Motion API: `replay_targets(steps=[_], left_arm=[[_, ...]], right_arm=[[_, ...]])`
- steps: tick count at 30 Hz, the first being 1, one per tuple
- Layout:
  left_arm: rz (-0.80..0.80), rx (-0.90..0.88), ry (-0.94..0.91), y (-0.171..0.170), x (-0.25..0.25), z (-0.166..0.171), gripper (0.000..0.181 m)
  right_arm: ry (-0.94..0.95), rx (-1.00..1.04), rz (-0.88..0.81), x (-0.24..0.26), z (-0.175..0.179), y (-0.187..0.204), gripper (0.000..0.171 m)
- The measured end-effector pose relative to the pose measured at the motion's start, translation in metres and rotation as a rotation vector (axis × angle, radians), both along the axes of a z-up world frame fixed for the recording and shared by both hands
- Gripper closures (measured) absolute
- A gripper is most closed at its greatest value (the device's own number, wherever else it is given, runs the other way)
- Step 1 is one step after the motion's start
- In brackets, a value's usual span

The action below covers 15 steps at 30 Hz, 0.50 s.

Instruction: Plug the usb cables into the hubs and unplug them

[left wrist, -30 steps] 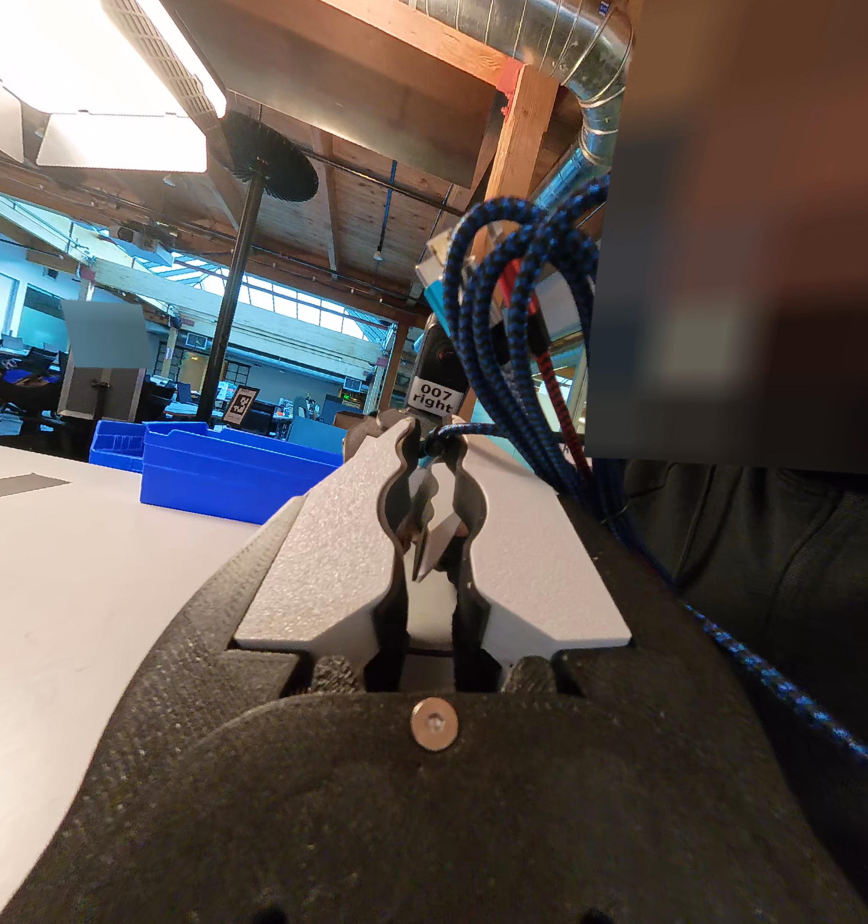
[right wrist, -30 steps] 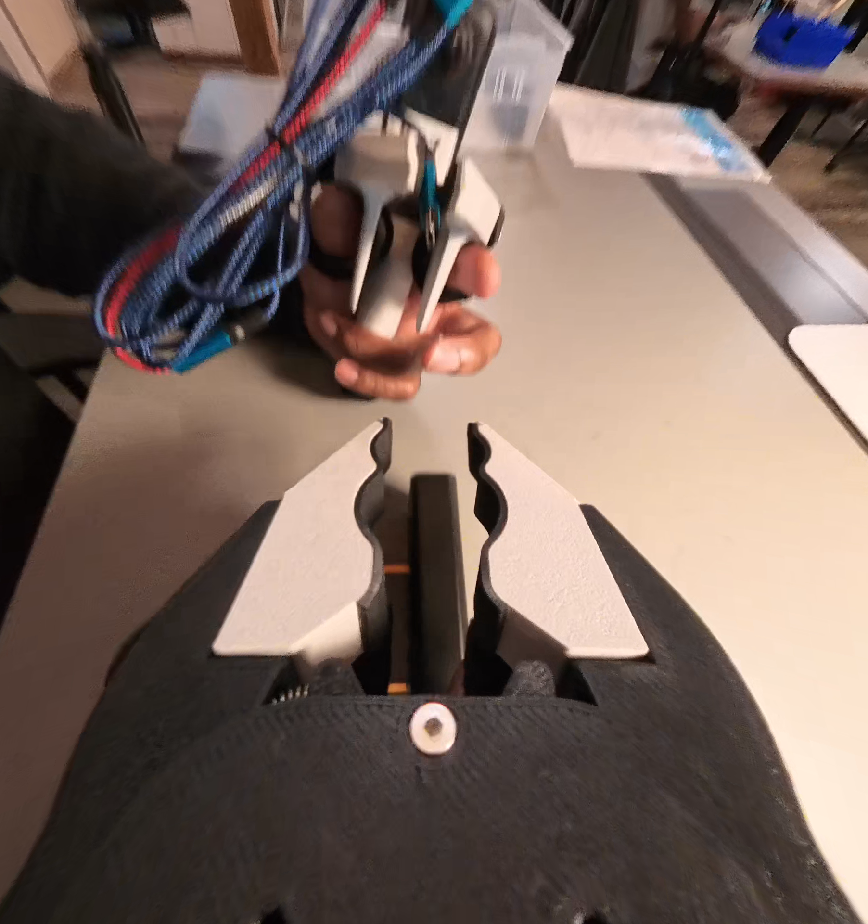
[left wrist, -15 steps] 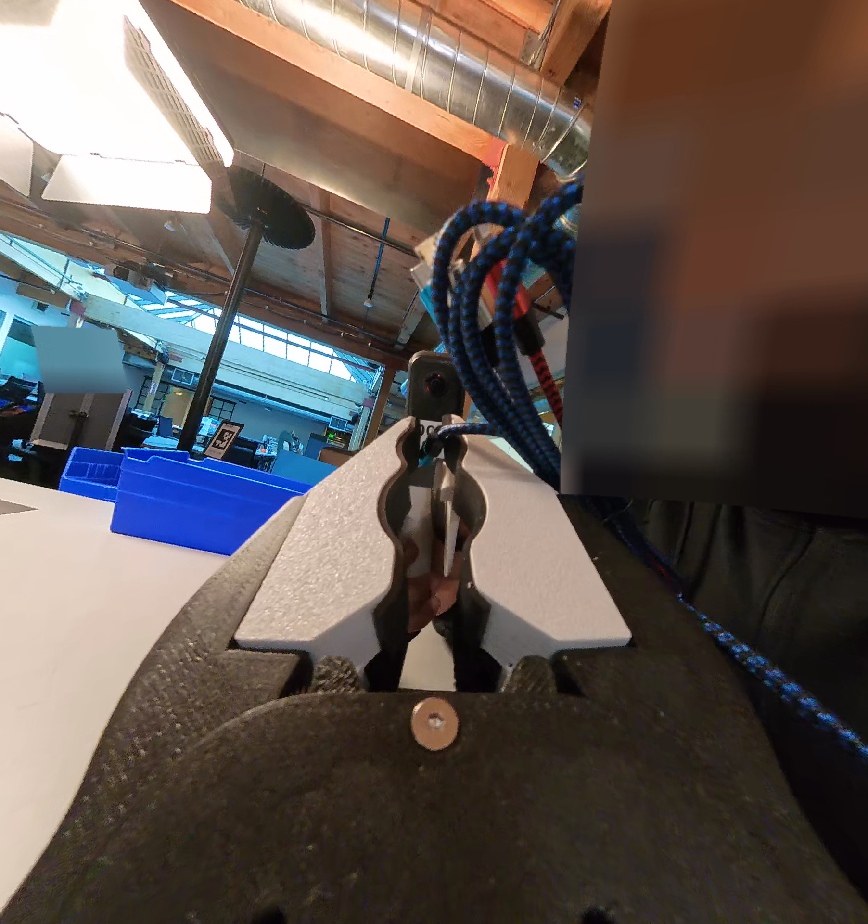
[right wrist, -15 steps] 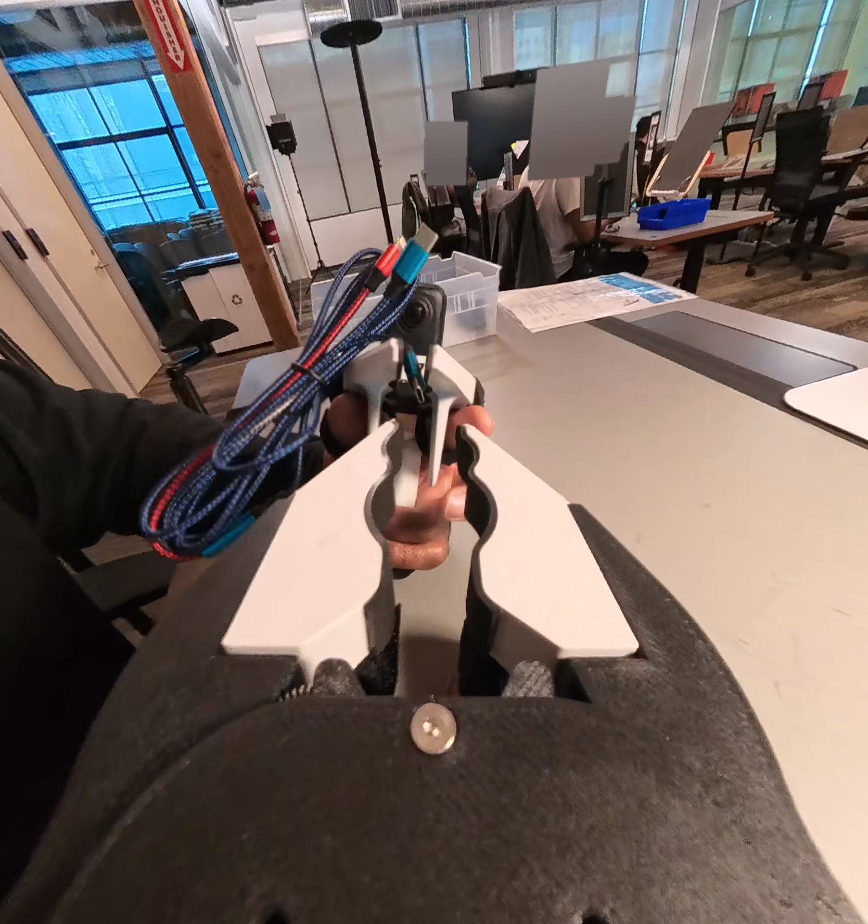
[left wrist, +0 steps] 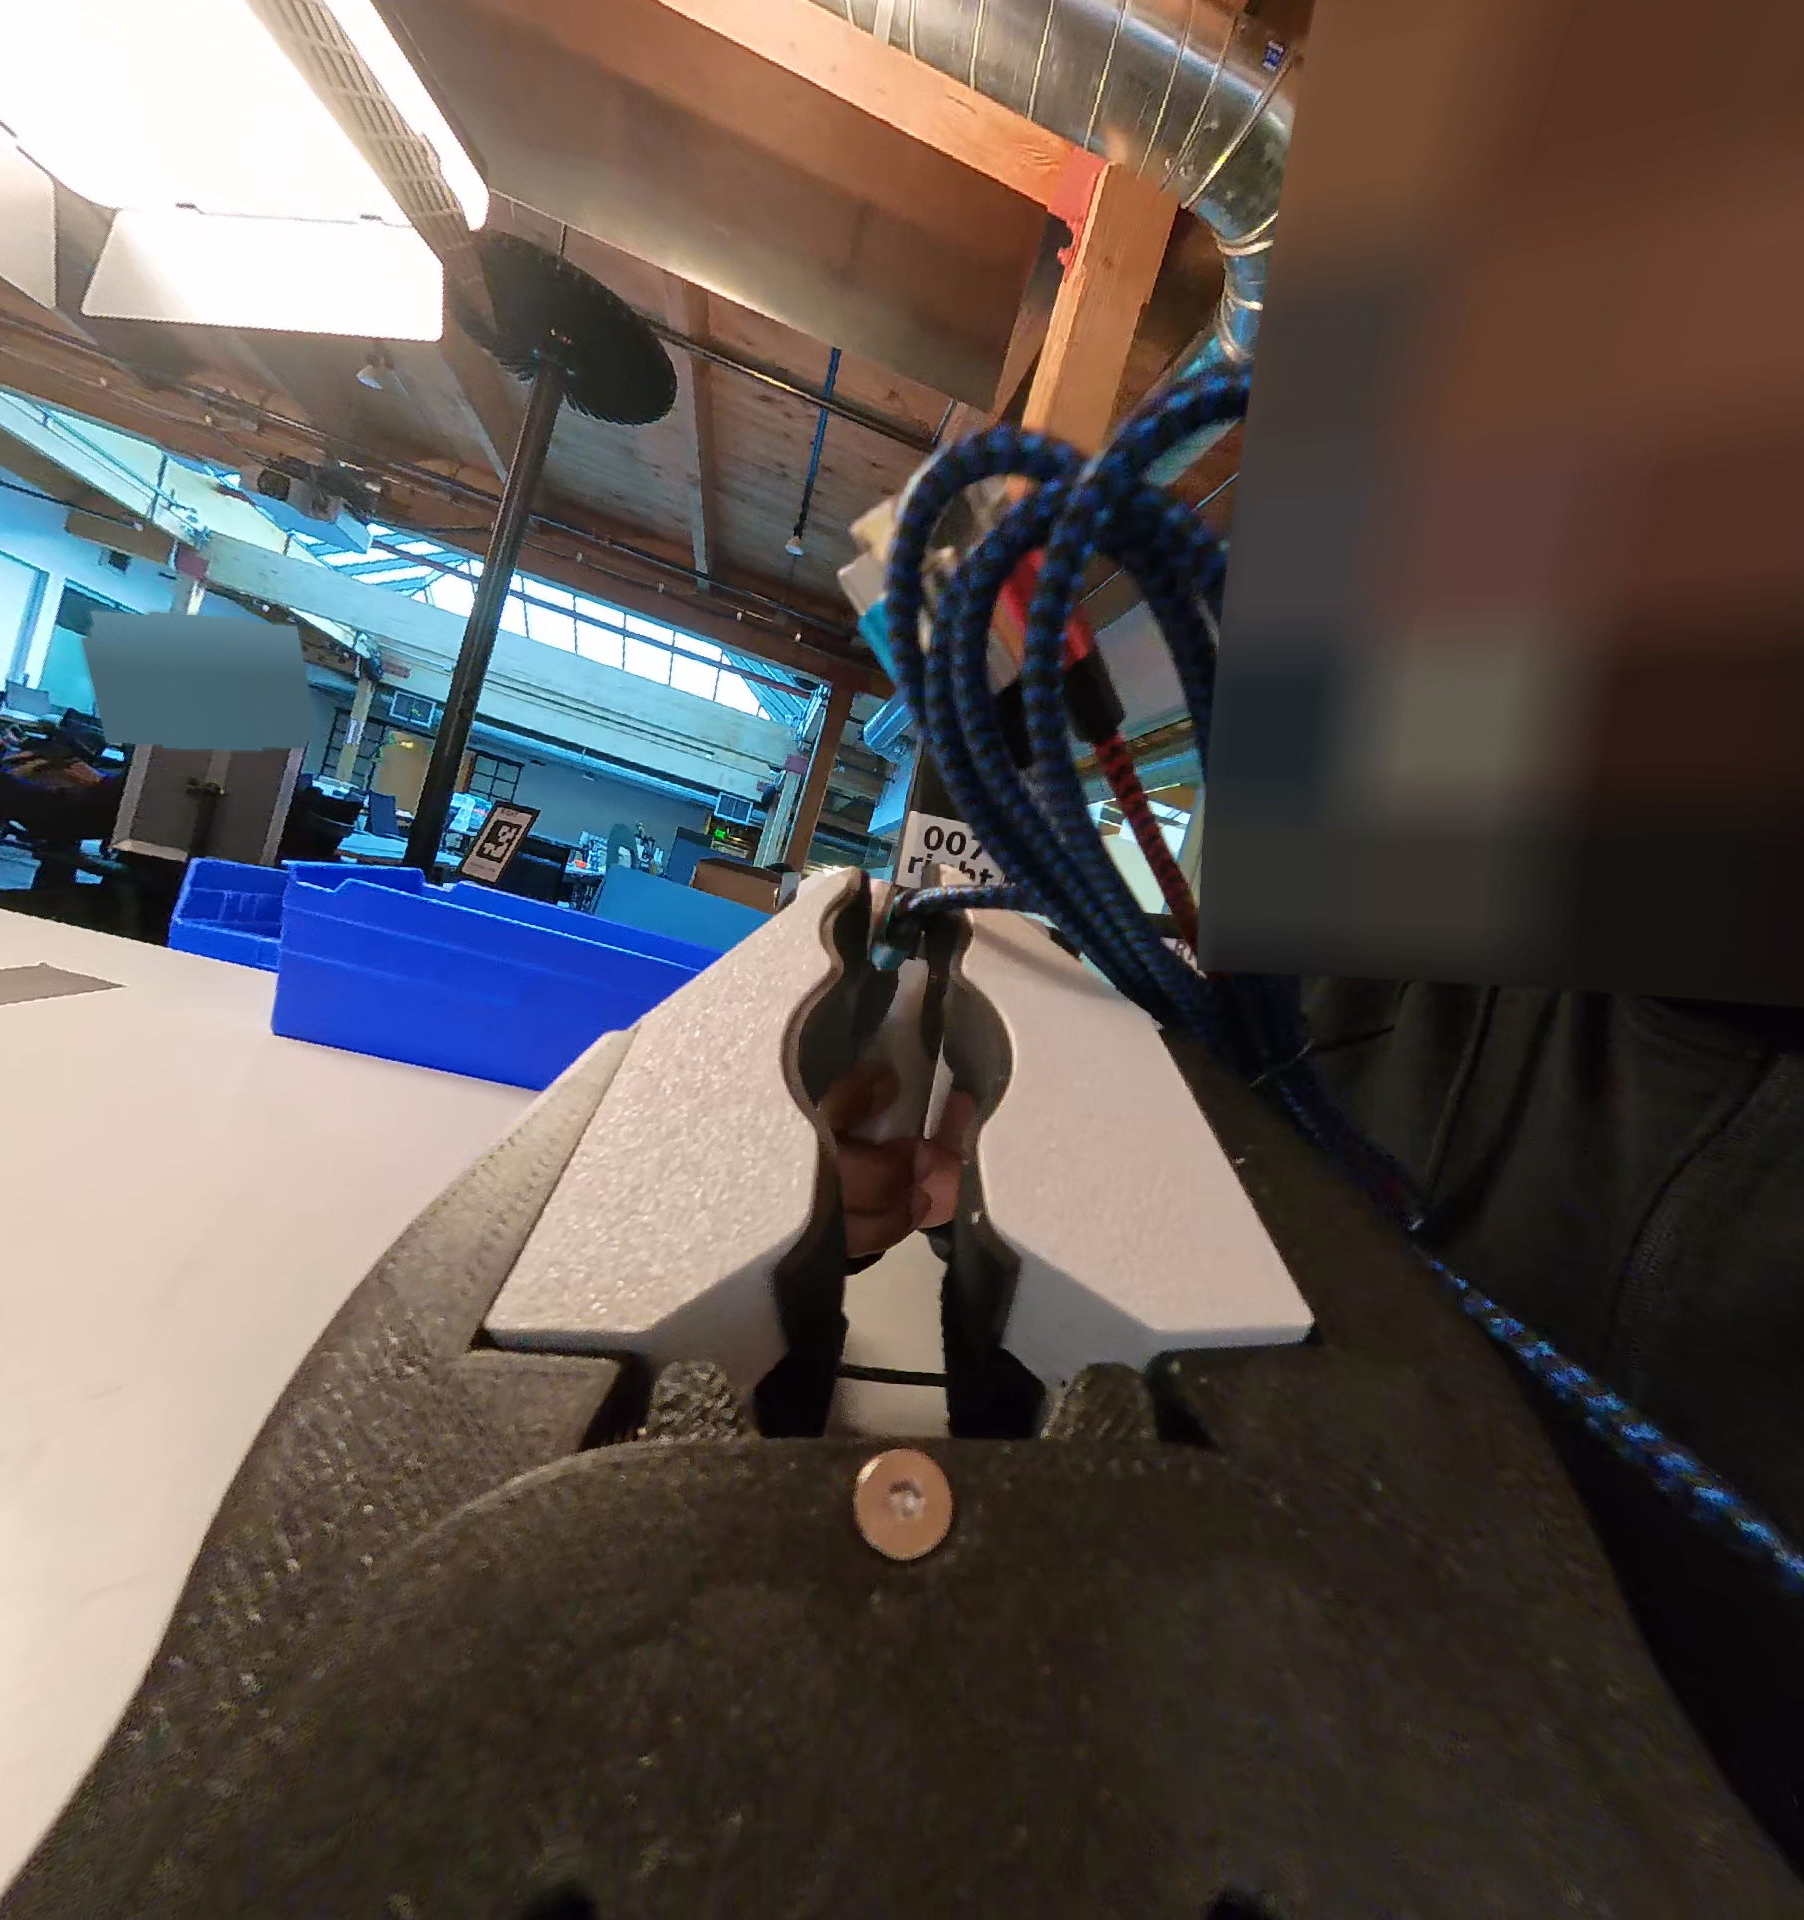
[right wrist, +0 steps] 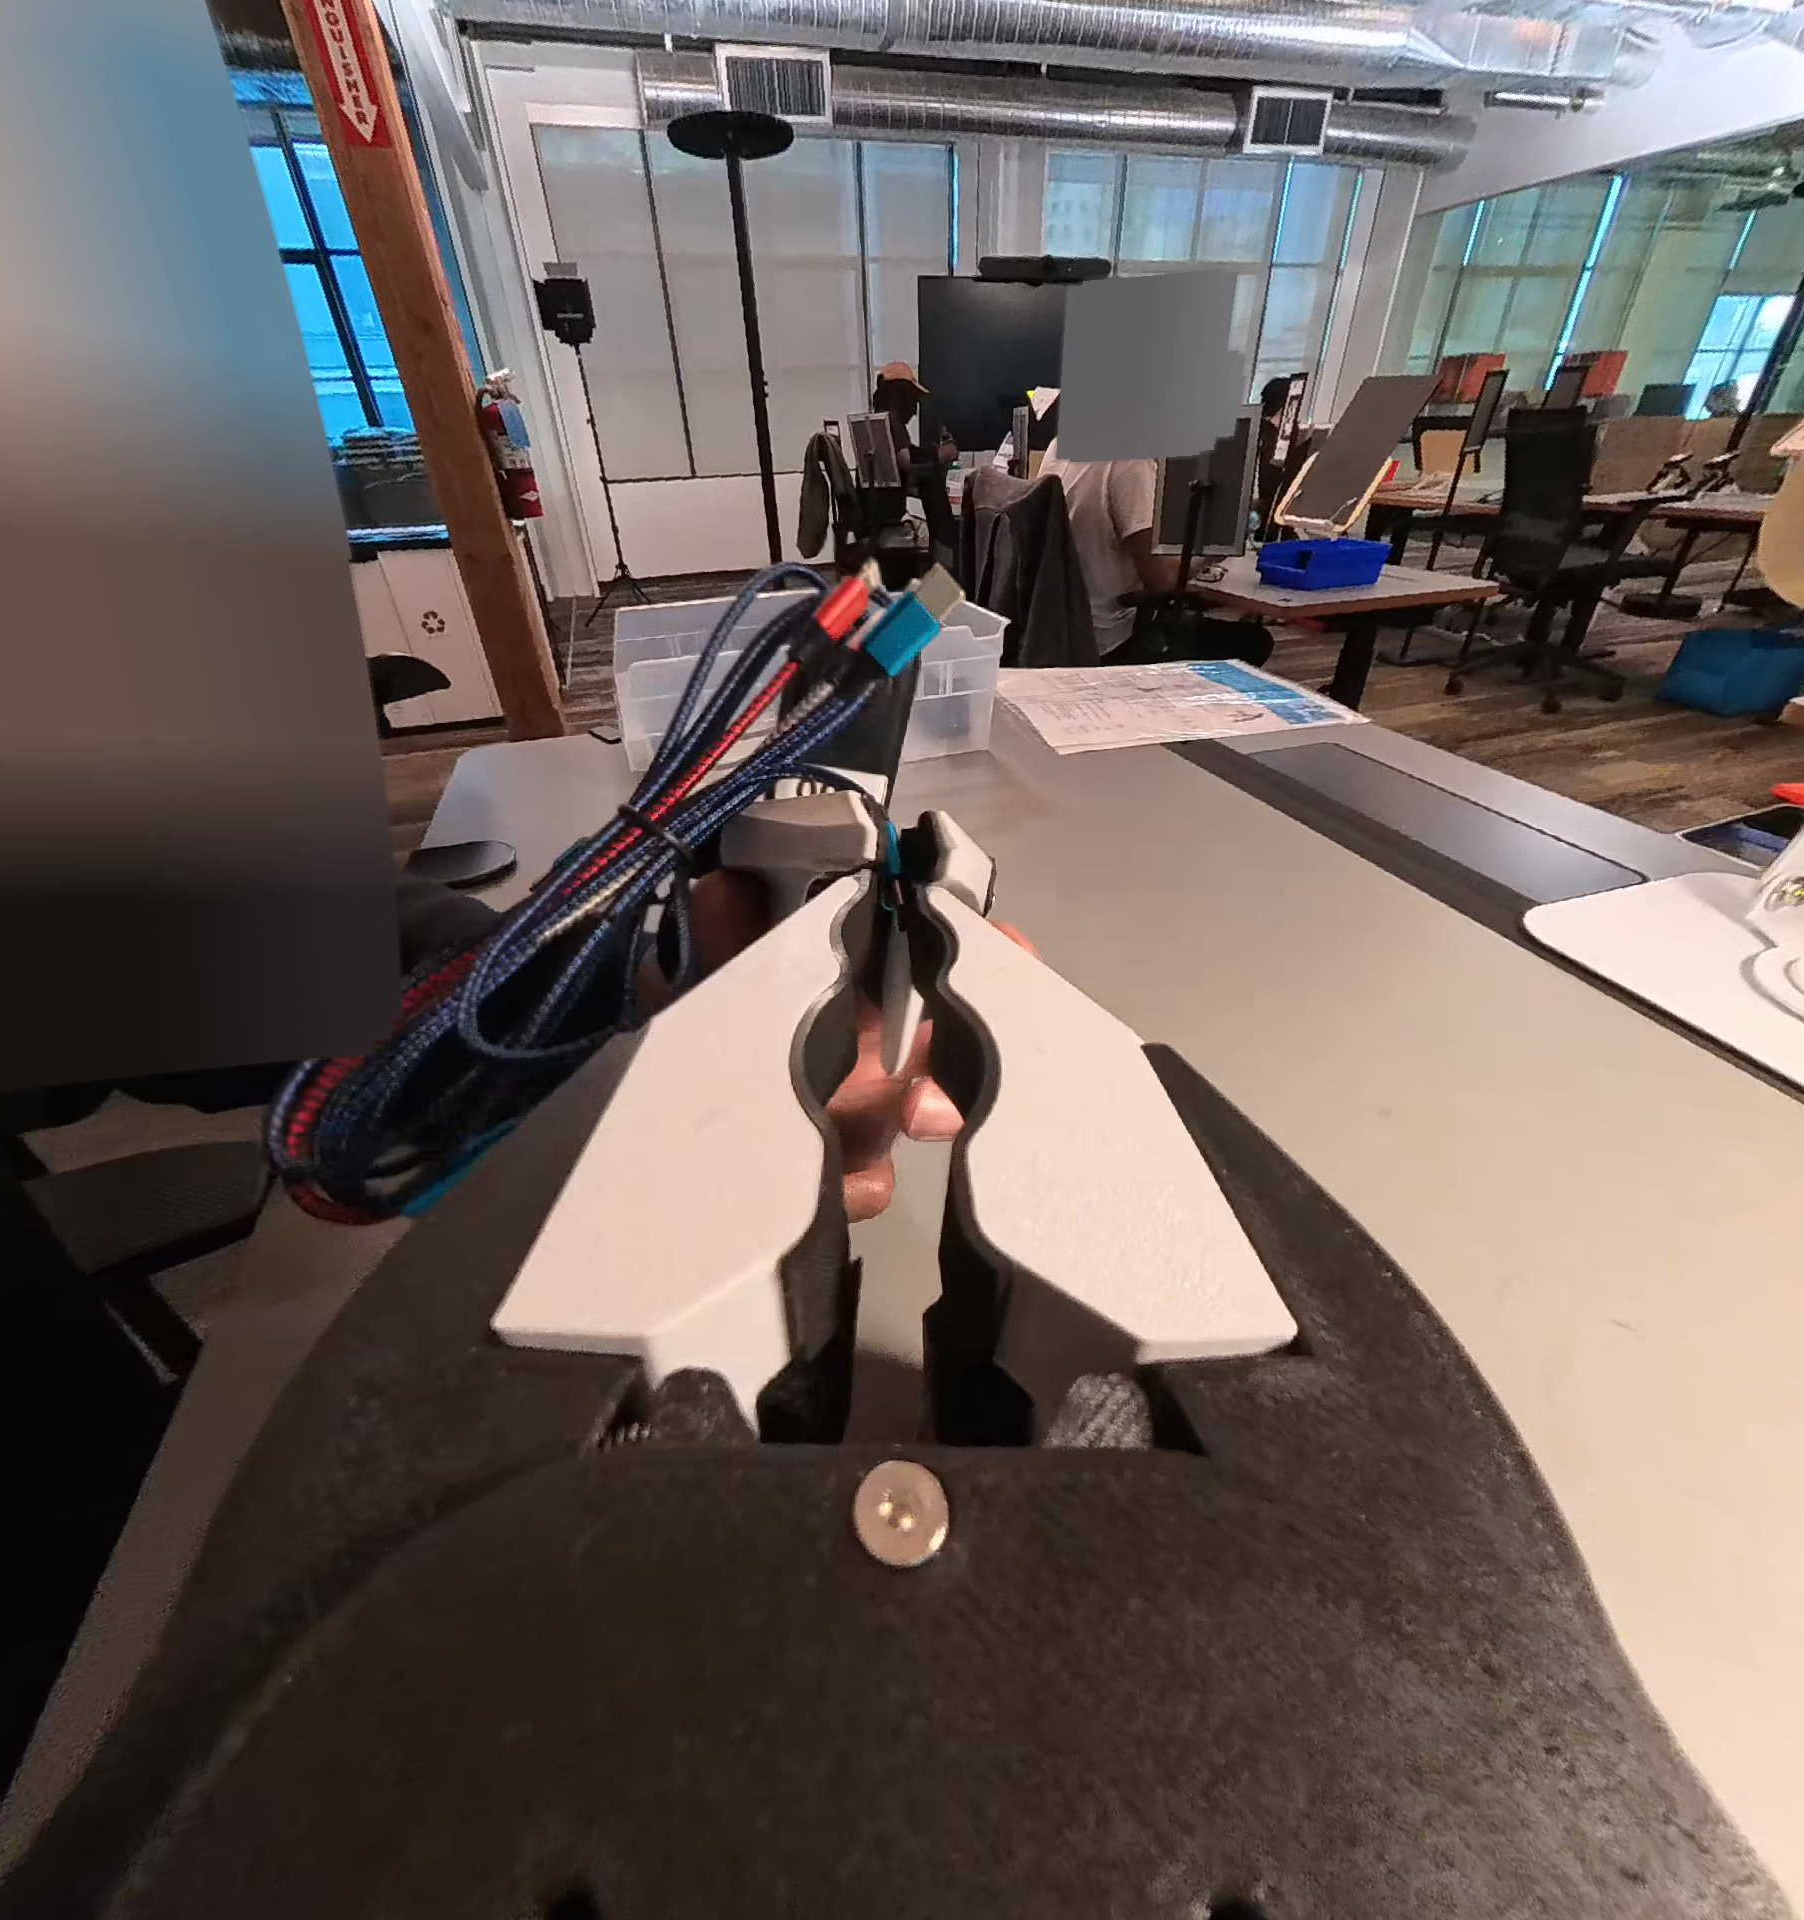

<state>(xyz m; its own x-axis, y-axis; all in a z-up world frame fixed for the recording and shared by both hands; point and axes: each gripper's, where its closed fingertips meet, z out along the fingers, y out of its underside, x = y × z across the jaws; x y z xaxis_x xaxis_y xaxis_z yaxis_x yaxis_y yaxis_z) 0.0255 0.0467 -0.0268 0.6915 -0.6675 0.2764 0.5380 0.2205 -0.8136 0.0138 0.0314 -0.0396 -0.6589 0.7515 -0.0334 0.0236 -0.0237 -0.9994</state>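
Note:
A tied bundle of blue and red braided usb cables [left wrist: 991, 675] hangs from my left gripper [left wrist: 903, 914], which is shut on one strand near a teal plug. The right wrist view shows the same bundle [right wrist: 607, 935], with red and teal plugs [right wrist: 903, 629] sticking up. My right gripper [right wrist: 893, 894] meets the left one tip to tip, its jaws narrowed onto the same teal cable end. A hand [right wrist: 877, 1122] holding the left gripper shows through the gap. No hub is in view.
Both grippers hover over a grey table [right wrist: 1293, 1039]. Blue bins [left wrist: 462, 966] stand on it far off in the left view. A clear plastic bin [right wrist: 659, 675], papers [right wrist: 1168, 701] and a white pad [right wrist: 1656, 956] at the right edge show in the right view.
My right gripper rose from looking down at the table, moved in to the left gripper's tips, and its jaws narrowed from open onto the cable end. The left gripper kept its hold.

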Motion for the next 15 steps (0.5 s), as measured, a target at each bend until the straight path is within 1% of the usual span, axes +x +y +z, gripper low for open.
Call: replay_targets(steps=[5,10,15], left_arm=[[0.039,-0.026,0.039,-0.002,-0.008,-0.002,0.169],[0.097,-0.071,0.172,-0.002,-0.008,-0.008,0.171],[0.132,-0.092,0.255,-0.002,-0.008,-0.012,0.17]], right_arm=[[-0.001,-0.026,0.012,0.0,0.003,0.008,0.167],[0.0,0.002,0.037,0.002,0.003,0.014,0.167],[-0.023,0.028,0.061,0.004,-0.002,0.014,0.167]])
